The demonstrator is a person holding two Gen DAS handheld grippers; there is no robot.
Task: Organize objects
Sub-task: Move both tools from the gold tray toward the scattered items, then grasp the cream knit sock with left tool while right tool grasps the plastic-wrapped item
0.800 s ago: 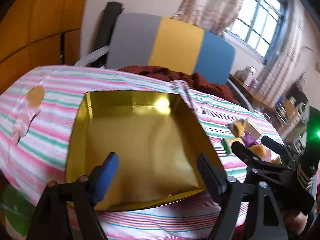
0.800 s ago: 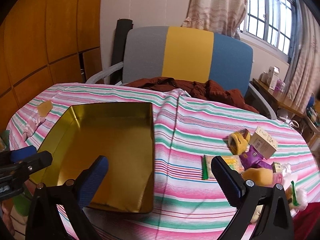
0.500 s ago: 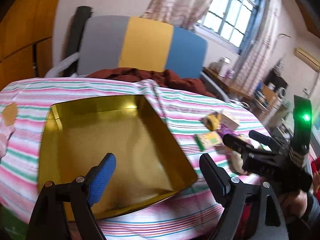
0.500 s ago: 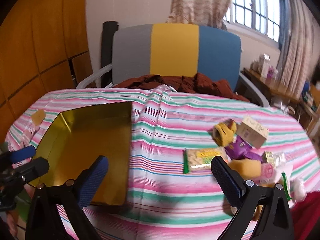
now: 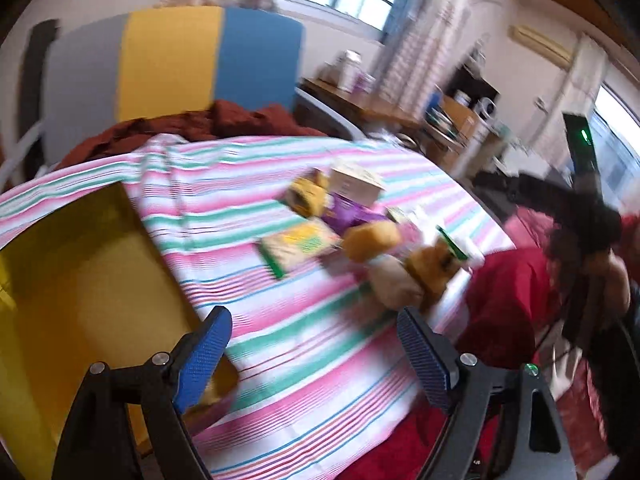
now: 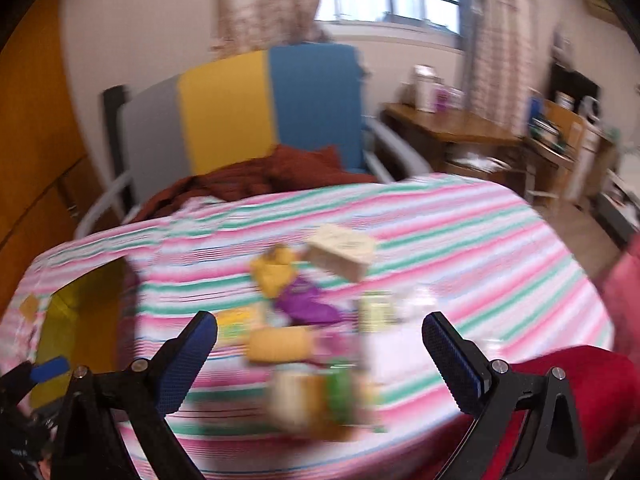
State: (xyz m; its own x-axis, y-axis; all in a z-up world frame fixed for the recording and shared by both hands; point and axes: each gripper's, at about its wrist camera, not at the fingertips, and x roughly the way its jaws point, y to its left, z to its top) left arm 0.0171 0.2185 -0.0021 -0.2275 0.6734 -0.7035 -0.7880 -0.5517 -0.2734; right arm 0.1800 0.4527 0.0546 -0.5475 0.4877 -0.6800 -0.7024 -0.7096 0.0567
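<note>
Pile of small items sits toward the right edge of the surface, which is covered in a pink, green and white striped cloth. Both views motion-blurred, details soft. In the pile: cream carton box at the far side, yellow crumpled packet just left of it, purple wrapper touching both from the near side. Flat yellow-green snack packet lies at the pile's left, nearest the tin. Yellow bun-like item sits just right of that packet; a brown and tan lump is nearest the near right edge, too blurred to name.

Open gold tin lies on the left part of the surface, well apart from the pile, inside empty as far as shown; its far wall is cut off by the frame.

Left gripper has jaws wide apart, nothing between them, hovering over bare cloth between tin and pile. Right gripper also spread wide, nothing clamped, hanging above the pile with the bun-like item and blurred lump seen between its fingers.

Behind the far edge: chair with grey, yellow and blue back panels, dark red cloth bunched on its seat. Red fabric lies past the right edge.
</note>
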